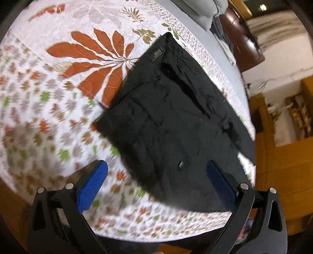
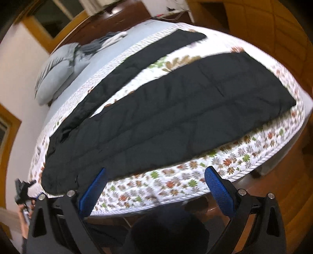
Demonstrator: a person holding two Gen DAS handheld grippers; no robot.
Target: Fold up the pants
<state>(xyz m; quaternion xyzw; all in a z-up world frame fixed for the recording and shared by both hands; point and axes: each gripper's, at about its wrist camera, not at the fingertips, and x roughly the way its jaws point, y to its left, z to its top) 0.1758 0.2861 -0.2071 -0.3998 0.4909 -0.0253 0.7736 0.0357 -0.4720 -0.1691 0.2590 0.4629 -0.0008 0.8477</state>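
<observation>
Bed (image 2: 64, 109) with pale blue sheet, covered by white quilt (image 1: 58, 93) printed with orange, green and grey leaves. Grey-blue pillow (image 2: 52, 78) at the head, against a dark wood headboard (image 2: 109, 21). White walls (image 2: 13, 64); wood-framed window (image 2: 49, 17). Warm orange-brown wood floor (image 2: 289, 187). Wooden shelving (image 1: 299, 115) at right; ceiling light (image 1: 263, 7) lit.

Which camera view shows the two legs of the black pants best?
The right wrist view: both legs of the black pants lie spread apart along the floral quilt, visible to their ends. The left wrist view shows only the waist end, with a label and button.
</observation>
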